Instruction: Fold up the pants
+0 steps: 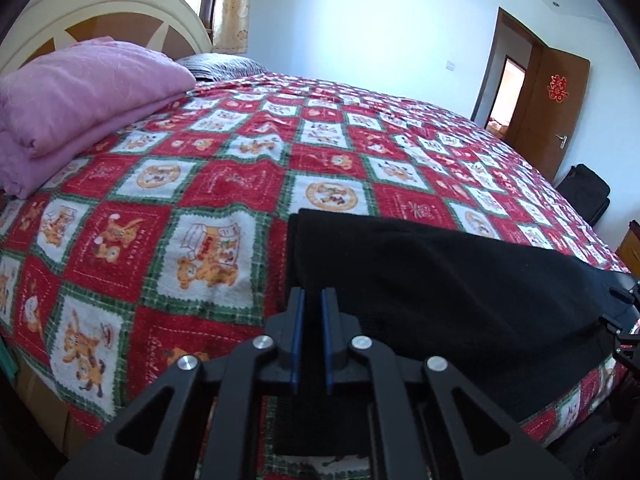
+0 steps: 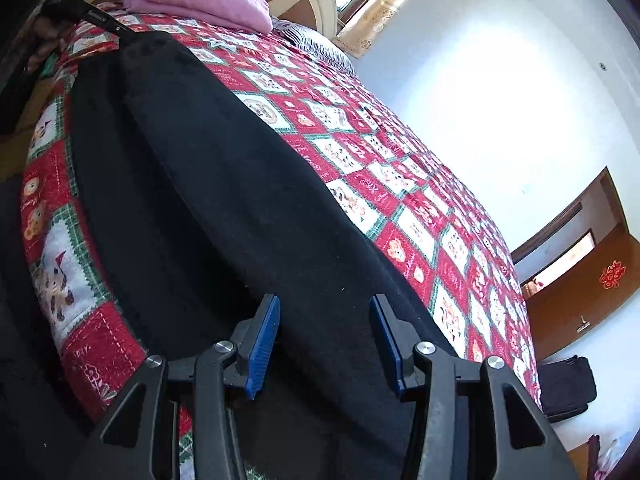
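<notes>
The black pants (image 1: 440, 280) lie along the bed's edge; left gripper (image 1: 312, 300) seems pinched on their end, right gripper (image 2: 324, 312) spread above them. Next: grip and fold.

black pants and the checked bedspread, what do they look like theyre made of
Black pants: soft matte knit or fleece, probably; it shows a fuzzy nap and no sheen. Checked bedspread: seemingly woven cotton or terry, matte, with a nubby weave and printed cartoon squares.
</notes>
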`<state>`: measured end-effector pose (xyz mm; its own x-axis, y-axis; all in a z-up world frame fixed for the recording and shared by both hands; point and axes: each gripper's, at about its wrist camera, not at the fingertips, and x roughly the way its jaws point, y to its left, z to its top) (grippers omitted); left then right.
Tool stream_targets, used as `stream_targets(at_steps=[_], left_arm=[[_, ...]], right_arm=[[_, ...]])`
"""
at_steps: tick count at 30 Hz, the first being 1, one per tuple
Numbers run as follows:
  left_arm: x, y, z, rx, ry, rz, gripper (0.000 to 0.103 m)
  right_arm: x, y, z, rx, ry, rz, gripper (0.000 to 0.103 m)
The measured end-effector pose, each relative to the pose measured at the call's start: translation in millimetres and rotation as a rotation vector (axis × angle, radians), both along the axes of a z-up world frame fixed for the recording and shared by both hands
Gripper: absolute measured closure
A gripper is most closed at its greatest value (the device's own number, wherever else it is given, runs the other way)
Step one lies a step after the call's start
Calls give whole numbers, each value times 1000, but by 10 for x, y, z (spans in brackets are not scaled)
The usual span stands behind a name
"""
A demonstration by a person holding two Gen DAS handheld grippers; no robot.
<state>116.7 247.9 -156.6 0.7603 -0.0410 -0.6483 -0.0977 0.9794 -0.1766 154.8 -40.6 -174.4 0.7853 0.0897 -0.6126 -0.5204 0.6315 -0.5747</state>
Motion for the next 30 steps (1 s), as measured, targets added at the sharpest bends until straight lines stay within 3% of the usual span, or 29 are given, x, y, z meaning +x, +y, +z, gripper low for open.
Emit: stream_targets(at_steps=[6,10,11,12,13,17,21,24,25,26,27,28,29,30], left_arm=[[18,50,-89,-51,15,16,94],[15,79,-104,-85,15,20,94],[13,75,-92,-82,14,17,94],[11,70,-79,-80,13,15,97],[12,68,-62,-80,13,9,98],[-14,143,52,-134,-2,-3,99],[-64,263,123,-224,-19,-11,99],[-68,221,81,-207,-12,-15,99],[-62,207,56,-207,-5,-16,99],[-57,193,34,-211,-1,-16,99],[-53,180,18,-215,-1,-14,99],[-50,173,12,-219,0,-14,99],[-42,167,9,-221,-1,-14,99],[-34,167,9,-222,-1,-13,100]], right_arm=[[1,63,-98,-62,-38,6,49],[129,66,-145,-23,-4,24,49],[166,55,-128,1,6,20,54],[214,41,-99,28,22,6,67],[255,25,-63,49,29,-15,103],[269,-82,189,138,35,-39,103],[206,-151,352,157,26,-38,103],[192,-128,297,155,67,3,103],[181,-112,262,153,58,10,102],[160,-76,212,143,53,26,94],[128,-21,143,120,59,54,83],[122,12,90,102,69,65,47],[87,46,48,96,74,86,35],[48,65,24,104,81,114,35]])
